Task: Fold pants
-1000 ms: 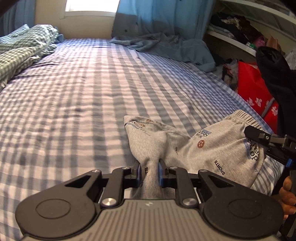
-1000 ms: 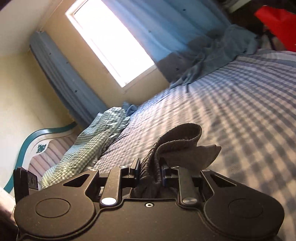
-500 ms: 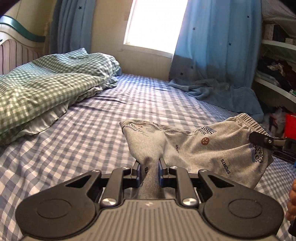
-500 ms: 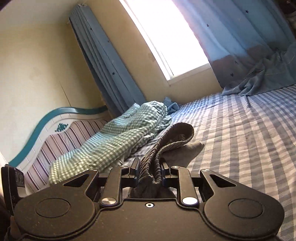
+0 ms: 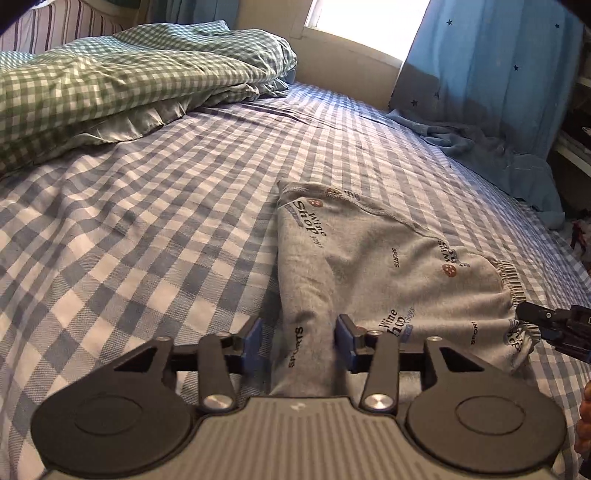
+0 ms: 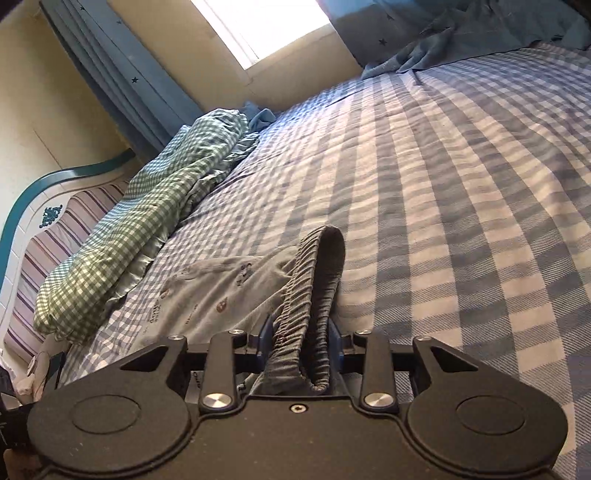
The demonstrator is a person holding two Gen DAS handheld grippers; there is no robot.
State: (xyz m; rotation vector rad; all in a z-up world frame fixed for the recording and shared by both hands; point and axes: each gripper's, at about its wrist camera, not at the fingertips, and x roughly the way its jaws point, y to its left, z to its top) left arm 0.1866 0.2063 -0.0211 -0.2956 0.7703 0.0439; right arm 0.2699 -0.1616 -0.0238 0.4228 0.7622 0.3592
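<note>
- On the blue checked bed sheet [image 5: 155, 221] we see the grey pants [image 5: 369, 258] lying folded over, printed words and small round badges facing up, near the front edge of the bed.
- Left gripper [image 5: 300, 341]: our jaws have just been opening; blue pads now stand apart on either side of a bunched fold of the pants, a gap showing on each side, so nothing is clamped. Fabric still lies between them.
- Right gripper [image 6: 300, 345]: jaws have just been opening too; the ribbed elastic waistband [image 6: 317, 291] loops up between the pads. They sit close to the cloth; we cannot tell for sure if they press it, it looks loose.
- From the left wrist view the right gripper [image 5: 554, 325] shows at the right edge, its tip at the waistband end of the pants.
- Green checked duvet [image 5: 110, 81] is heaped at the head of the bed, well apart from the pants.
- Blue curtain [image 5: 498, 81] hangs by the bright window [image 5: 362, 22], its hem piled on the far side of the bed.
- Striped headboard [image 6: 55, 229] with a teal rim sits behind the duvet.
</note>
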